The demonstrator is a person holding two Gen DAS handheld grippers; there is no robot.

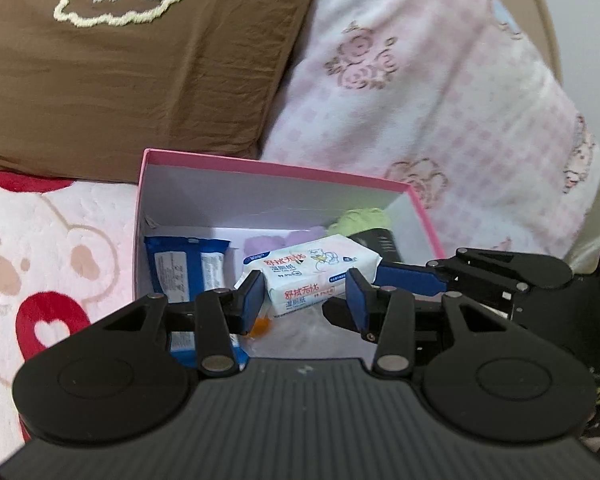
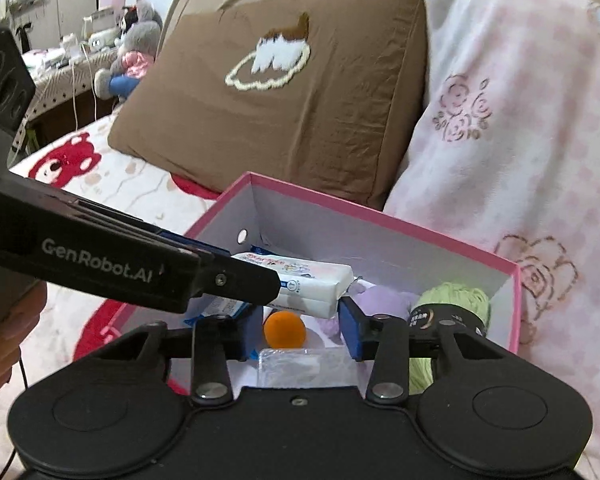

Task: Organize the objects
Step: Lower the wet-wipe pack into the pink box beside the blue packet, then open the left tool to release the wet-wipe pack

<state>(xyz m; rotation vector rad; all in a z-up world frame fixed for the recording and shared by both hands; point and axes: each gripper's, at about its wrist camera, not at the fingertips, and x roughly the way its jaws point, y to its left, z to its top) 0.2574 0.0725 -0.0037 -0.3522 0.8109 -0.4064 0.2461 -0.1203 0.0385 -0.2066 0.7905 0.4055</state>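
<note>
A pink box [image 1: 284, 169] with a white inside stands on the bed. My left gripper [image 1: 306, 294] is shut on a white wet-wipe pack [image 1: 310, 272] and holds it over the box. The pack also shows in the right wrist view [image 2: 320, 284]. My right gripper [image 2: 300, 330] is open over the box's near side, above an orange ball [image 2: 285, 330] and a clear plastic packet [image 2: 296, 366]. In the box also lie a blue pack [image 1: 184, 268], purple yarn [image 2: 380, 298] and green yarn [image 2: 456, 300] with a black band.
A brown pillow [image 2: 284, 108] and a pink-checked blanket [image 2: 512, 120] lie behind the box. The bed cover [image 1: 56, 248] has bear prints. A plush toy [image 2: 134, 52] sits on a cluttered desk at far left.
</note>
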